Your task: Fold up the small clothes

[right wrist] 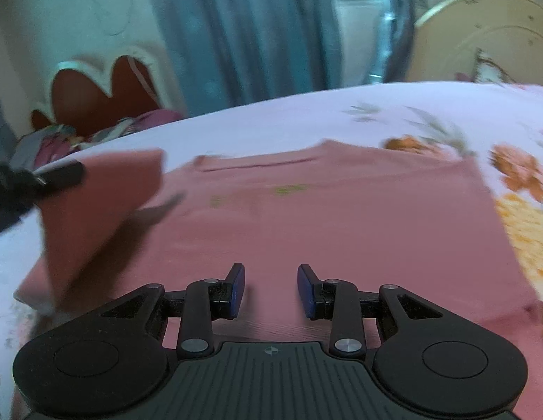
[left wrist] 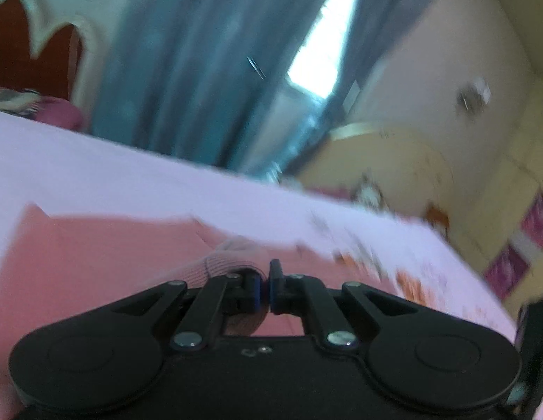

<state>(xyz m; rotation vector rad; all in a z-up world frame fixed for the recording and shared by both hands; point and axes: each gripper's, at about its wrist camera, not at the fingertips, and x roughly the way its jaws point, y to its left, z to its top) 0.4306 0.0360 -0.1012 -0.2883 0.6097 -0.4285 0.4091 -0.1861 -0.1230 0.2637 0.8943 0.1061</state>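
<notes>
On the bed sheet (right wrist: 306, 112) lies a pink shirt (right wrist: 341, 217), spread mostly flat; the left gripper (left wrist: 265, 288) has its jaws closed on the ribbed sleeve cuff (left wrist: 233, 257), lifting that sleeve over the body, while the right gripper (right wrist: 270, 288) hovers low over the hem, jaws wide apart and empty. Risk: the thin cuff could slip from the pinch mid-fold, or the unpinned shirt could drag and bunch. No containers visible.
</notes>
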